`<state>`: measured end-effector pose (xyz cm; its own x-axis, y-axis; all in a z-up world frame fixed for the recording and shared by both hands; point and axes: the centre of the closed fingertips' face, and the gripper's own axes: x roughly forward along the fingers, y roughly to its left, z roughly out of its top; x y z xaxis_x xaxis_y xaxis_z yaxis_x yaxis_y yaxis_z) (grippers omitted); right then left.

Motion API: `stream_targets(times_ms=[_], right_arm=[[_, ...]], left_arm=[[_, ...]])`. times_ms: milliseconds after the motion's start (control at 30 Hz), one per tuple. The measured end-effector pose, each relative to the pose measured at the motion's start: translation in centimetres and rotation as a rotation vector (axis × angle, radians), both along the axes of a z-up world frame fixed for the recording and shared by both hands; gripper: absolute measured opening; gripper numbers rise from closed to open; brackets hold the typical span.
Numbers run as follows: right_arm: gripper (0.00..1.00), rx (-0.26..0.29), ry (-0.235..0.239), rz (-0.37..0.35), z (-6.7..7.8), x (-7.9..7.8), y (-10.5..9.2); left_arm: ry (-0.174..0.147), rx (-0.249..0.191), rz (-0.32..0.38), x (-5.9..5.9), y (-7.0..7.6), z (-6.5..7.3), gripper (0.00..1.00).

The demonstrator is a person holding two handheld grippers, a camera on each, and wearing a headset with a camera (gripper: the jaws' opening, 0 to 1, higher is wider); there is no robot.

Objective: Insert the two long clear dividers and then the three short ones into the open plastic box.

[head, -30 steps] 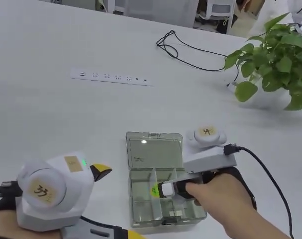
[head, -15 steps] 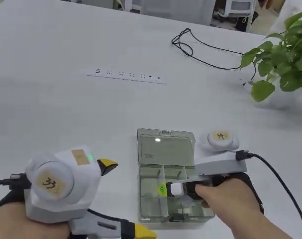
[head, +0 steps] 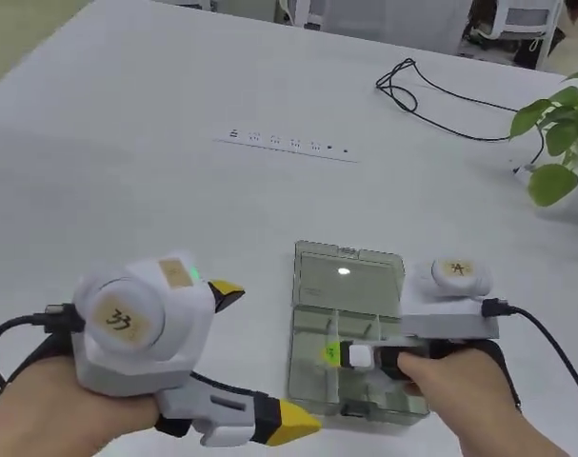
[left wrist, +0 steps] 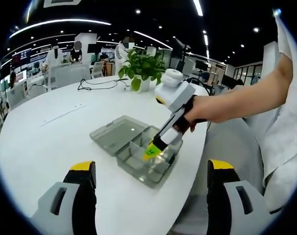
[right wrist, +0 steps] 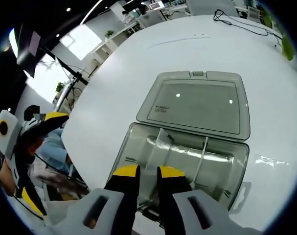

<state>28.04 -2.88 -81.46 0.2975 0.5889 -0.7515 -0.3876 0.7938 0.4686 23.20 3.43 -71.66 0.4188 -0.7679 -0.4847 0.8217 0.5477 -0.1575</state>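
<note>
**Handwritten tags on the grippers**

A tan round sticker (head: 117, 321) atop the left gripper (head: 260, 357) reads "33". The right gripper (head: 334, 354) carries a similar sticker (head: 455, 269), its mark illegible. Small print on the box lid (right wrist: 197, 105) is unreadable.

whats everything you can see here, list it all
table: one, white, under everything
box: one, clear grey, lid open, near table edge
dividers: two, clear, upright in box
power strip: one, white, far middle of table
cable: one, black, far right
plant: one, green, right edge
left hand-held gripper: white, yellow tips, open, left of box
right hand-held gripper: same colours, jaws close together, tips in box
left hand, right hand: holding the grippers
</note>
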Motion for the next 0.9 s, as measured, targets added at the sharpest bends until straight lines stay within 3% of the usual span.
stream_targets(times_ms=[333,533,767,900], right_arm=[[0.25,0.074,-0.054,0.043,3.0,0.5,-0.8],[0.31,0.119,-0.107,0.069,5.1,0.6,-1.3],[0.39,0.139,-0.157,0.127,7.1,0.1,-2.3],[0.44,0.13,-0.211,0.199,7.9,-0.3,-3.3]], left_arm=[[-0.01,0.005,0.078,0.2,1.0,0.5,0.98],[-0.02,0.023,0.073,0.2,1.2,0.6,0.98],[-0.03,0.014,0.079,0.5,1.0,0.7,0.98],[-0.034,0.014,0.075,0.5,0.7,0.9,0.98]])
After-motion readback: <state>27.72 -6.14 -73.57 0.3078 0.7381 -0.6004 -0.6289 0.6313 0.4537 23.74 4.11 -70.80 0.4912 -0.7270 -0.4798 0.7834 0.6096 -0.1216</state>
